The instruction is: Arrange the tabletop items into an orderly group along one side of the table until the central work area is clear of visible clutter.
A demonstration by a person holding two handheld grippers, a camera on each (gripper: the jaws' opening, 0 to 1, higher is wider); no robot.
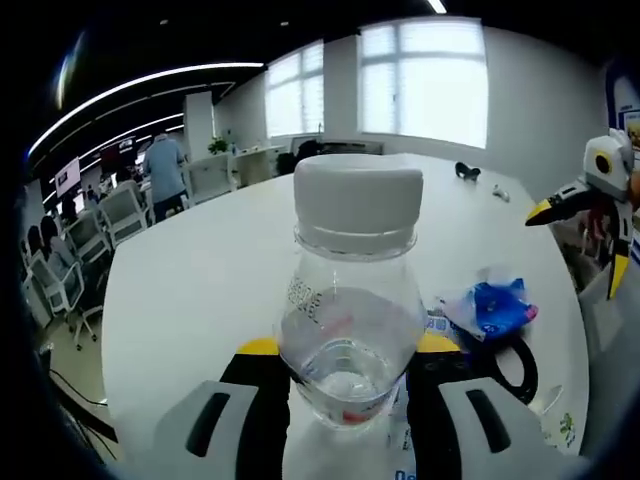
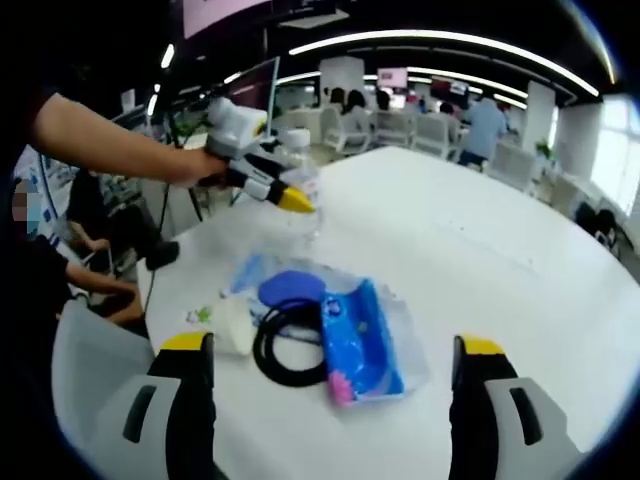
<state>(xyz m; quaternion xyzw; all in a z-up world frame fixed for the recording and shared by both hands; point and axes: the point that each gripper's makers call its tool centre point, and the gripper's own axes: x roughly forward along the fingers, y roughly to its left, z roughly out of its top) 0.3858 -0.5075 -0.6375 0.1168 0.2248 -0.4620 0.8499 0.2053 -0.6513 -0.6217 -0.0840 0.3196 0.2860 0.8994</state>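
Observation:
A clear plastic bottle [image 1: 350, 300] with a white cap stands upright between my left gripper's [image 1: 348, 372] yellow-tipped jaws, which are shut on its lower body. In the right gripper view that left gripper [image 2: 262, 172], held by a person's hand, grips the bottle [image 2: 302, 190] above the table's far left part. My right gripper [image 2: 332, 352] stands open just above the table, with nothing held. Ahead of it lie a blue plastic packet [image 2: 358, 345], a black cable coil [image 2: 285, 350] and a blue rounded pouch [image 2: 290, 288]. The right gripper [image 1: 600, 185] hovers at the right of the left gripper view.
The round white table [image 2: 480, 250] stretches bare beyond the clutter. A small white item [image 2: 235, 328] lies left of the coil. A small black object [image 1: 467, 171] sits at the far edge. Office chairs [image 1: 95, 235] and people are beyond the table.

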